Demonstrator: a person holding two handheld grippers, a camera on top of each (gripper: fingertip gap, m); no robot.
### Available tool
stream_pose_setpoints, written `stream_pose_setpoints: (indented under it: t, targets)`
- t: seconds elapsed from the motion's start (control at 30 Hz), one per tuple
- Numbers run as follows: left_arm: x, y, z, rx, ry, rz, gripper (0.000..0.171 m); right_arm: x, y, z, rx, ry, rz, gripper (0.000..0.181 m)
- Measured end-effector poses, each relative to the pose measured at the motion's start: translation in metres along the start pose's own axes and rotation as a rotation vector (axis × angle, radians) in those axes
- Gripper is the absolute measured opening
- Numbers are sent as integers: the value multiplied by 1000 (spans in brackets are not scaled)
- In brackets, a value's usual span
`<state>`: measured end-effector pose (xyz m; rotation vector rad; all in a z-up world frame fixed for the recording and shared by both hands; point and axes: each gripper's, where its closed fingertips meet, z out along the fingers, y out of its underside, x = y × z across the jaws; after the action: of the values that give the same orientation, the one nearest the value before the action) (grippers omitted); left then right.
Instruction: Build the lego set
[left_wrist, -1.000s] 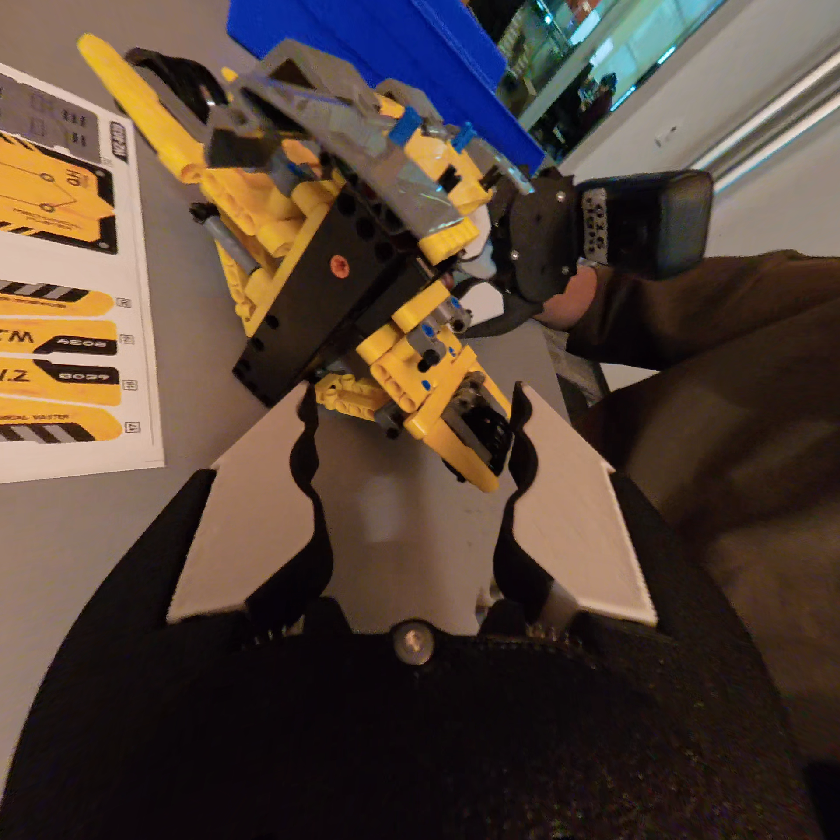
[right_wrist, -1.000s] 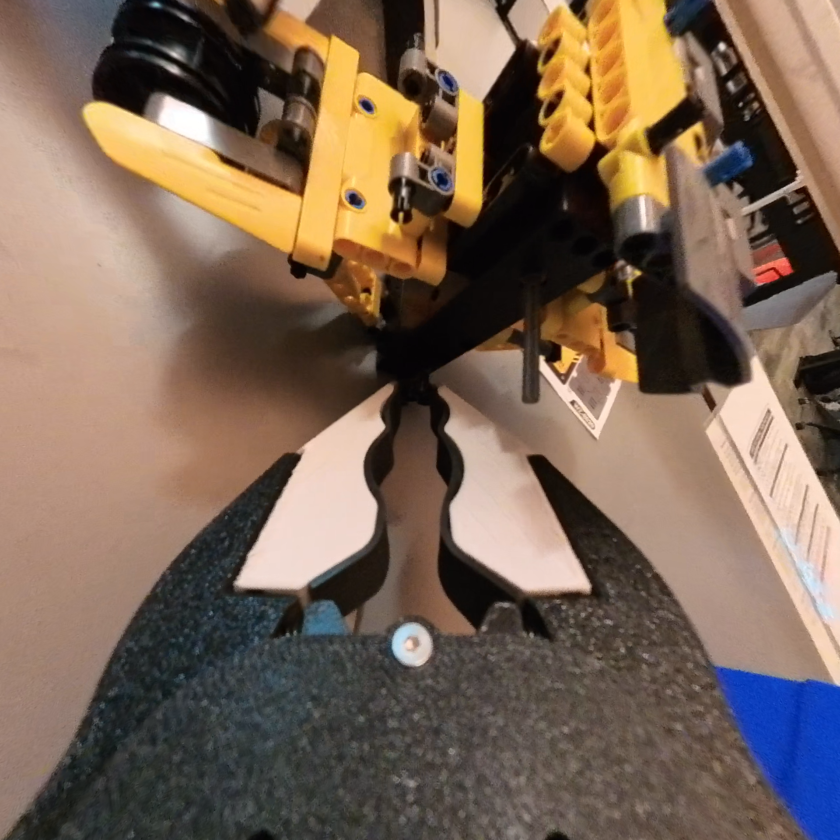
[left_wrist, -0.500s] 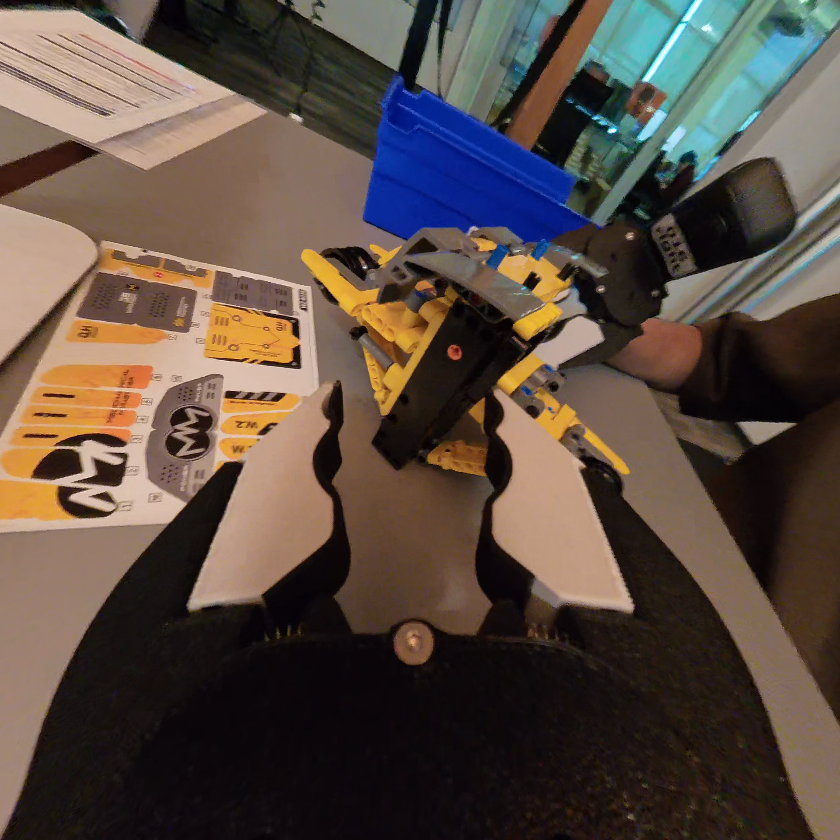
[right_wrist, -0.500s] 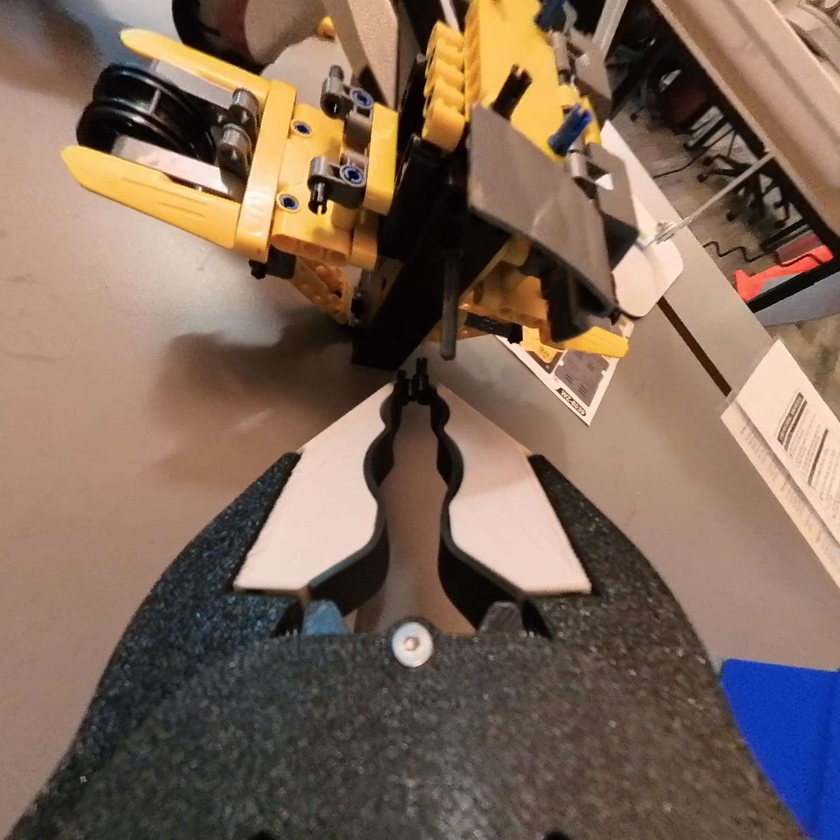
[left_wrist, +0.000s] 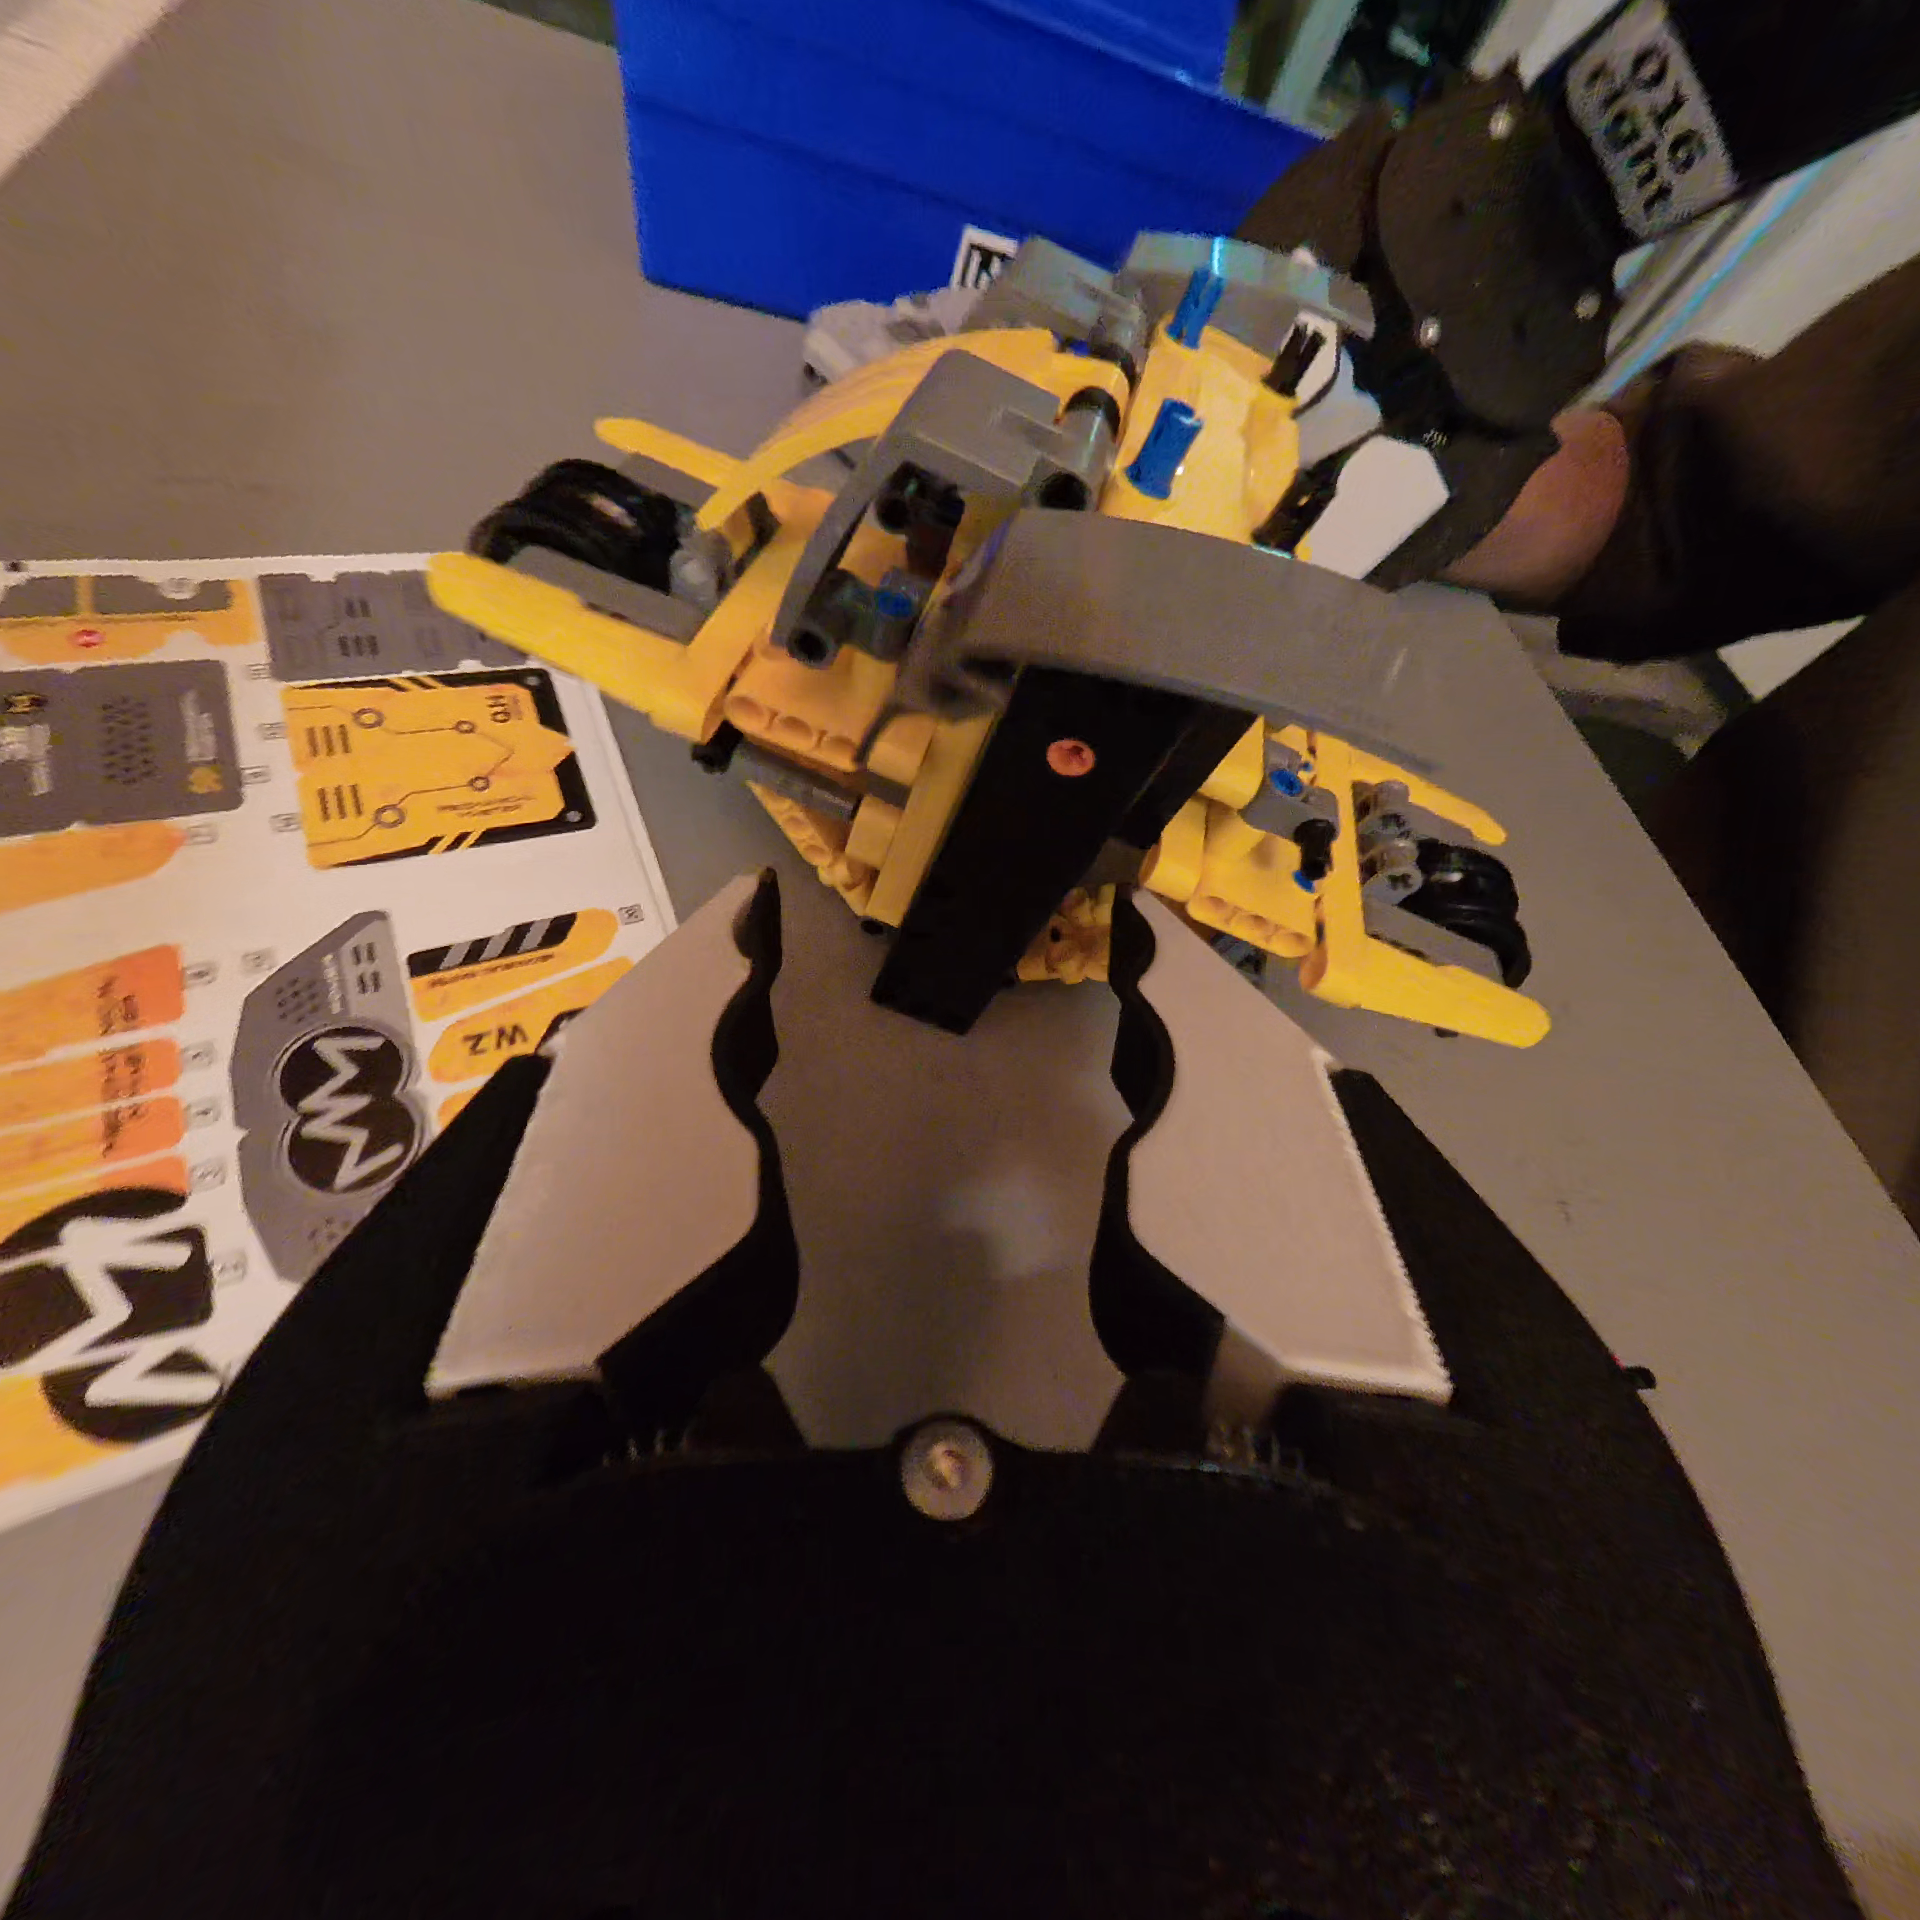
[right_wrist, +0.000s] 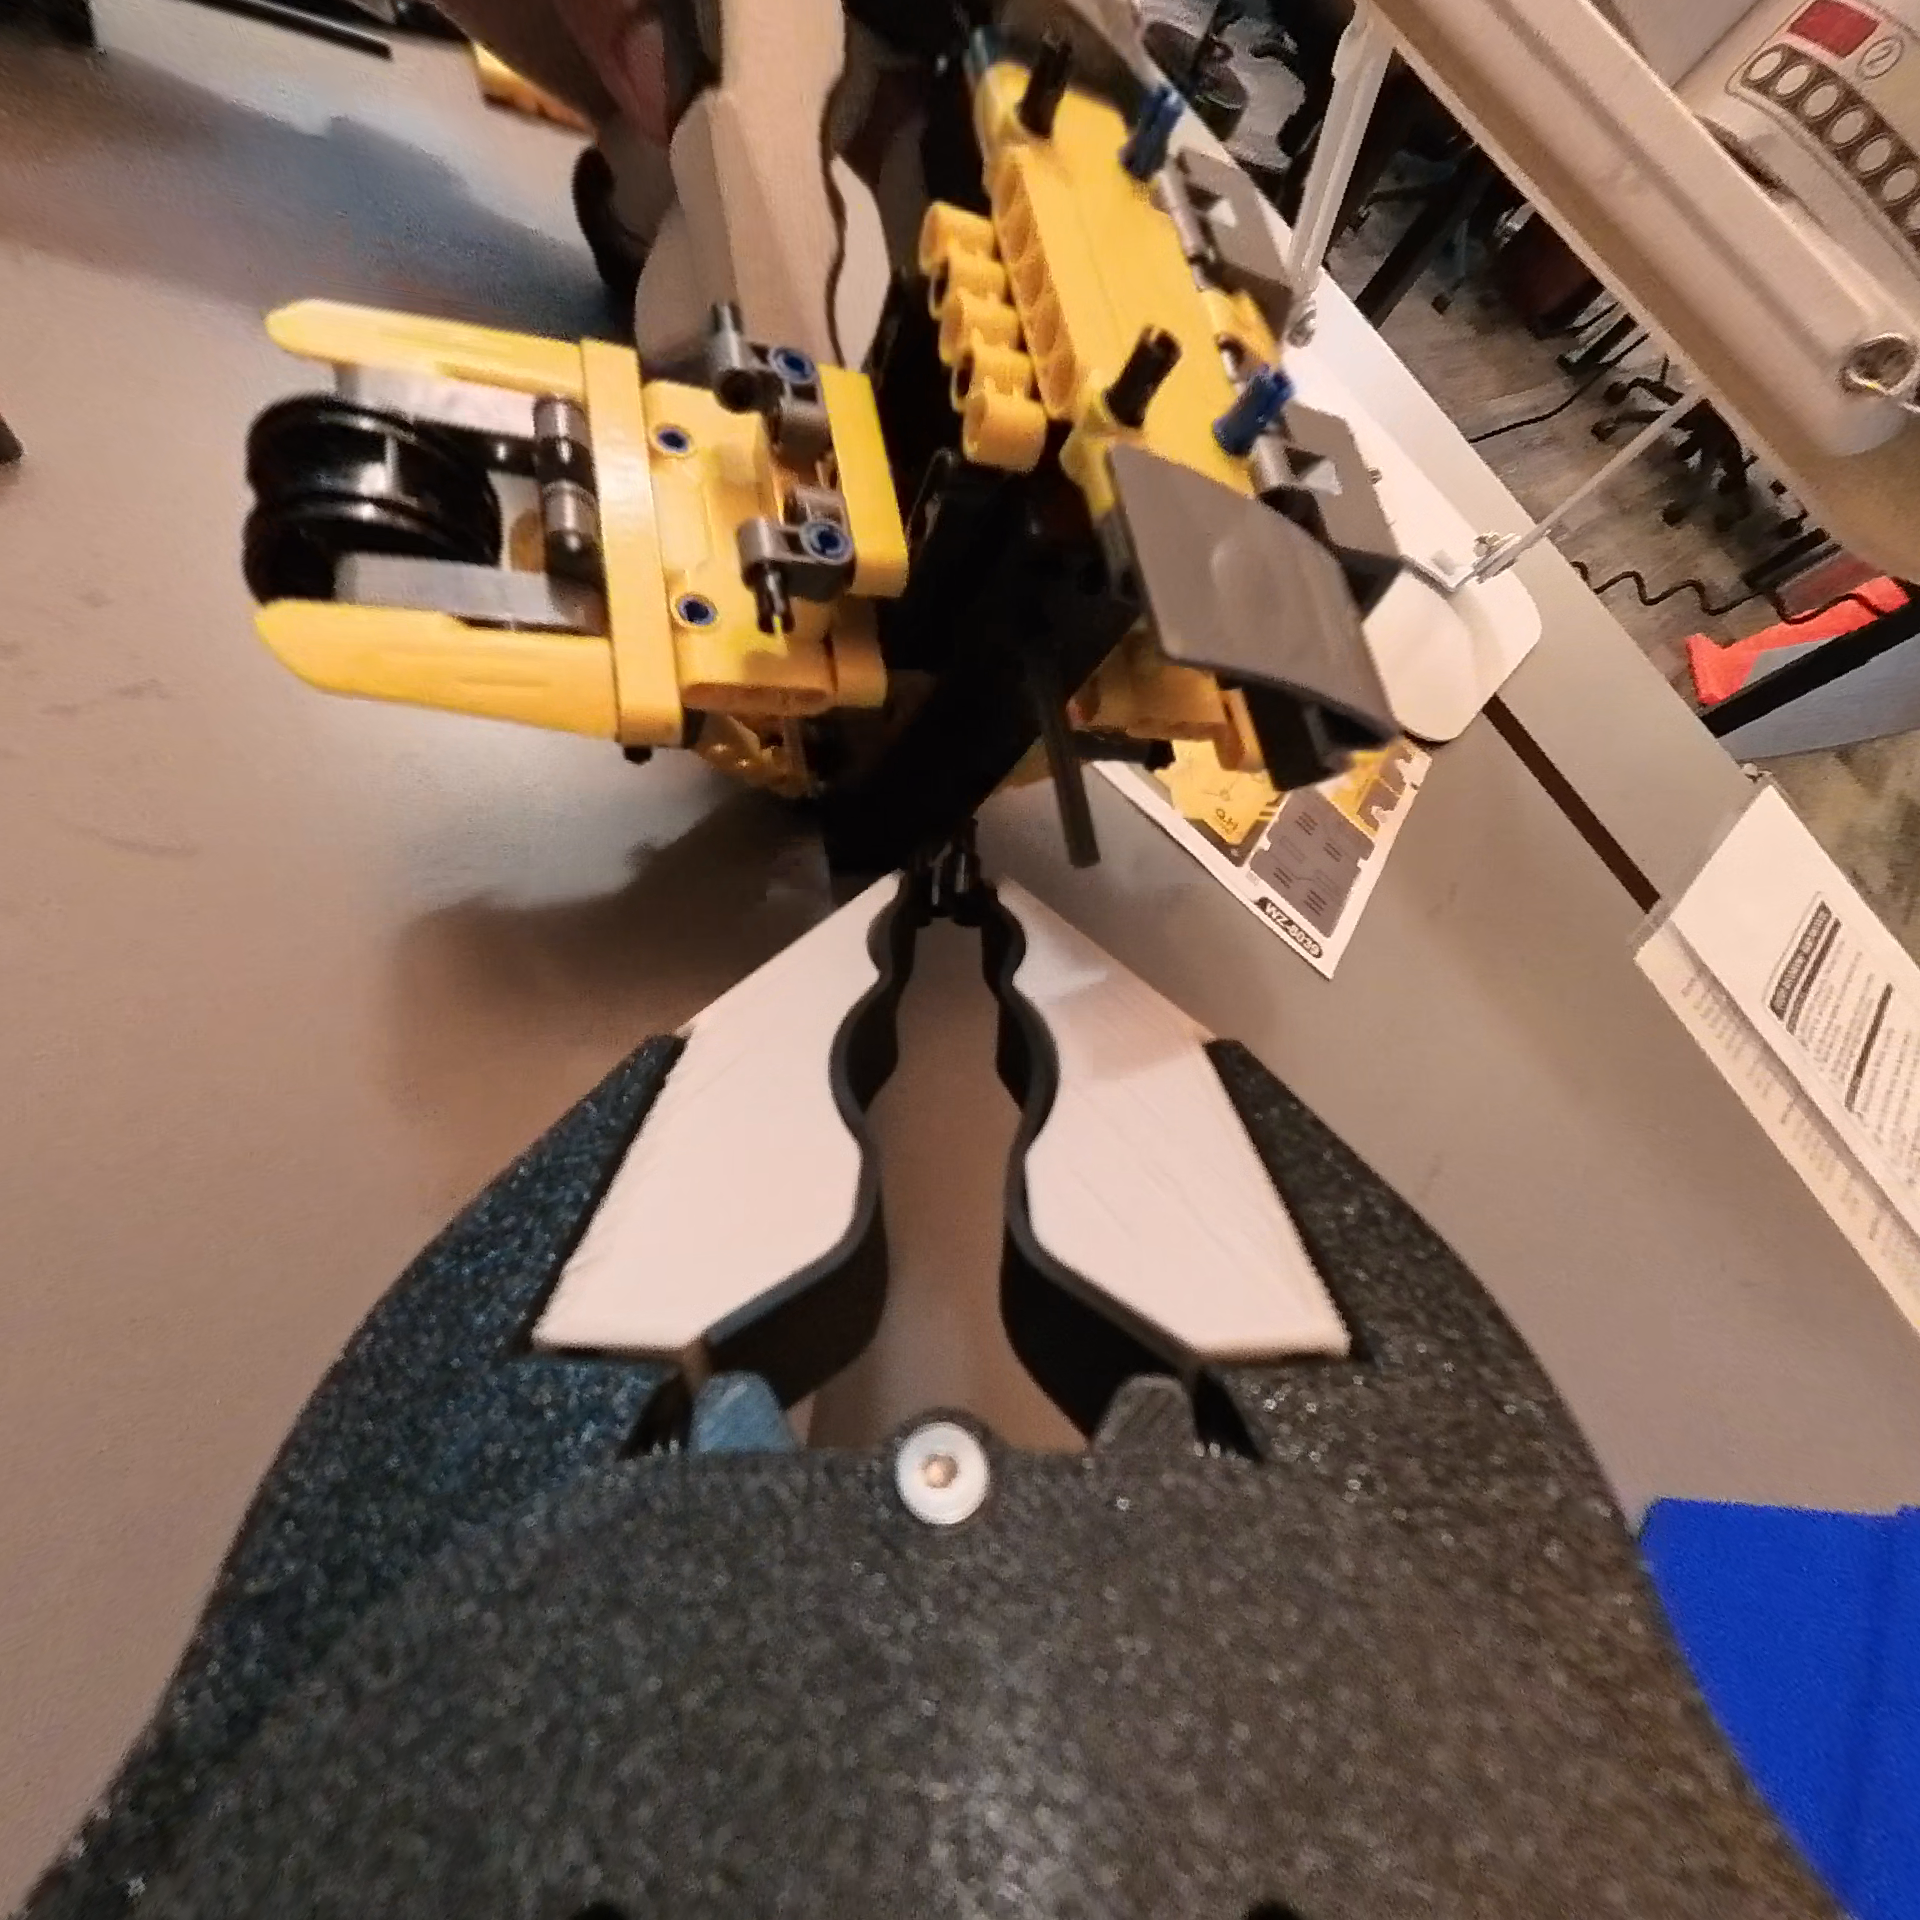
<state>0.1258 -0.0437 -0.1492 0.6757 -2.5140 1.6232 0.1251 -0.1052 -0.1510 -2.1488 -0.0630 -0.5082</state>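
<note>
A yellow, black and grey brick-built vehicle model (left_wrist: 1039, 623) stands tilted on the grey table (left_wrist: 312, 312). My left gripper (left_wrist: 945, 904) is open, and the lower end of the model's black beam (left_wrist: 997, 883) lies between its fingertips without touching them. My right gripper (right_wrist: 951, 896) is shut on a small black pin (right_wrist: 951, 868), whose tip is at the bottom end of the black beam (right_wrist: 935, 769). The right gripper also shows behind the model in the left wrist view (left_wrist: 1455, 312), held by a hand. A black wheel (right_wrist: 353, 509) sits in the model's yellow fork.
A sticker sheet (left_wrist: 312, 831) lies left of the model. A blue bin (left_wrist: 883, 156) stands behind it. The table edge (left_wrist: 1662, 935) runs close on the right. A paper in a clear holder (right_wrist: 1818, 1039) and a white rounded base (right_wrist: 1455, 644) are beyond the model. One gripper's finger ends stand about 7 centimeters off the other's.
My left gripper has moved closer, so the black beam's end now lies between its open tips. My right gripper has brought the pin from just apart up to the beam's end.
</note>
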Motion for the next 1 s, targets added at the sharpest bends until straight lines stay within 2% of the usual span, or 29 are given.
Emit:
stream_pose_setpoints:
  t: [0.07,0.13,0.37,0.43,0.5,0.63,0.8,1.0]
  targets:
    - [1,1,8,-33,18,18,54,1,1,0,-4,-2,6,11]
    - [6,-1,10,-39,62,21,43,2,3,0,-9,-3,10,11]
    - [6,-2,13,-25,55,1,44,2,6,0,-8,-35,50,11]
    - [5,-2,17,-35,41,-7,51,1,7,1,-10,-48,65,11]
    - [6,-2,22,-45,41,-6,44,2,10,2,-17,-49,72,11]
    - [7,-4,26,-46,24,1,43,1,14,3,-32,-67,92,11]
    - [21,-2,23,-9,-7,-199,39,-5,8,-5,-3,-127,133,11]
    - [52,12,8,75,-101,-331,39,-26,-11,-19,63,-262,178,11]
